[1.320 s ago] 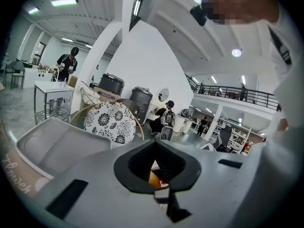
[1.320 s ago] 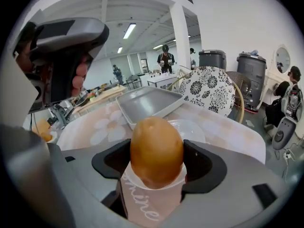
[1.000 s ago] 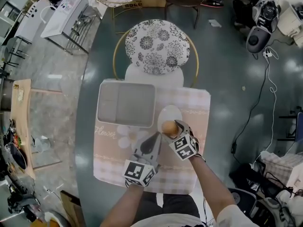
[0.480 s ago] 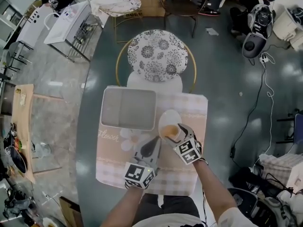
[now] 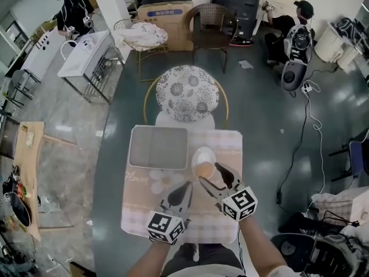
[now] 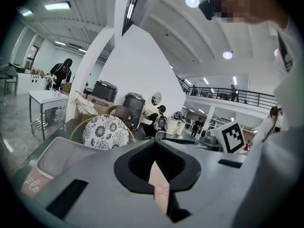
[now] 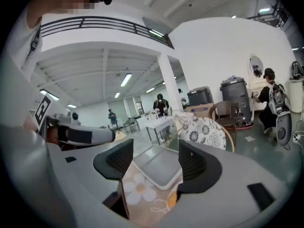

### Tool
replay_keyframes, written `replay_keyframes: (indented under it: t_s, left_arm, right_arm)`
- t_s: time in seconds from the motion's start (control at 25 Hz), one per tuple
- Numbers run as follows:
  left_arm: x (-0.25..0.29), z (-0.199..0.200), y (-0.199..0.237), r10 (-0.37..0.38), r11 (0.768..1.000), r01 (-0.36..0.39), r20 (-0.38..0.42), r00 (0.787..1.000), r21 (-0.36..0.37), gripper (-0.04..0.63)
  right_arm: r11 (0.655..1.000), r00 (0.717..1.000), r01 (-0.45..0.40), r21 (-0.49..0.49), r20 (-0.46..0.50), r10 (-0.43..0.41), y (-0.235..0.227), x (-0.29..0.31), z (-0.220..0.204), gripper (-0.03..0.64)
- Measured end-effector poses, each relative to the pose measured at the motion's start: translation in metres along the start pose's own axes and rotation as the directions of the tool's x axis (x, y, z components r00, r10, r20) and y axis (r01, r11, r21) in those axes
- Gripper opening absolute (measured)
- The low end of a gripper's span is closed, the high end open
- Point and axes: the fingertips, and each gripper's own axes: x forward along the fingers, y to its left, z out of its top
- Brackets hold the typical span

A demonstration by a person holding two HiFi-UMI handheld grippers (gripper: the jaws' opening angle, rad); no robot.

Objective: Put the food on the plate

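Right gripper view shows the right tool (image 7: 154,161) with its jaws wide apart and nothing between them; the tray (image 7: 159,167) lies beyond the gap, and a bit of the orange-brown food (image 7: 174,197) shows low beside the right jaw. In the head view the food sits on the near edge of the plate (image 5: 203,153), just ahead of the spread jaws and free of them. The left tool (image 6: 154,148) has its jaws closed together on nothing and hovers over the mat (image 5: 144,212), near the right tool.

By my reading the task is as good as done: the food rests on the plate and the tool no longer grips it. No other food shows on the table (image 5: 109,172), so what seems left is only to draw the tools clear. The tray, just left of the plate, is empty.

The mat is pink checked cloth with a flower print, and it carries both tray and plate. The table under it is dark, glossy and rounded. A chair (image 5: 187,93) with a floral cushion is pushed in at the far side. Around is a large hall with a grey polished floor, a white cart (image 5: 81,51) to the left, a cardboard box (image 5: 166,10), a wicker chair (image 5: 213,19), and people at the far back.
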Motion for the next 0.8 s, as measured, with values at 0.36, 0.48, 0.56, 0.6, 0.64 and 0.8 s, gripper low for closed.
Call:
replay_keyframes:
  t_s: [0.36, 0.48, 0.56, 0.6, 0.64, 0.8]
  left_arm:
    - [-0.058, 0.033, -0.036, -0.012, 1.0, 0.012, 0.03, 0.999, 0.015, -0.002]
    - [-0.07, 0.044, -0.047, -0.024, 0.999, 0.022, 0.071, 0.997, 0.033, -0.002]
    - [-0.075, 0.054, -0.056, -0.04, 0.998, 0.034, 0.095, 0.995, 0.061, -0.002]
    - [-0.078, 0.057, -0.062, -0.047, 0.997, 0.04, 0.099, 0.994, 0.073, -0.002]
    - [-0.083, 0.059, -0.069, -0.053, 0.996, 0.045, 0.098, 0.994, 0.083, -0.002]
    - [-0.1, 0.068, -0.091, -0.078, 0.991, 0.066, 0.106, 0.991, 0.113, -0.002]
  right_arm:
    - [0.999, 0.986, 0.034, -0.023, 0.164, -0.03, 0.072, -0.055, 0.073, 0.094]
    - [0.997, 0.986, 0.076, -0.029, 0.154, -0.07, 0.086, -0.067, 0.081, 0.074]
    - [0.995, 0.985, 0.094, -0.031, 0.149, -0.088, 0.094, -0.072, 0.083, 0.065]
    - [0.995, 0.985, 0.102, -0.023, 0.146, -0.098, 0.098, -0.075, 0.082, 0.061]
    - [0.994, 0.984, 0.11, -0.011, 0.141, -0.108, 0.104, -0.08, 0.081, 0.057]
    - [0.99, 0.979, 0.136, 0.032, 0.146, -0.139, 0.12, -0.097, 0.083, 0.041]
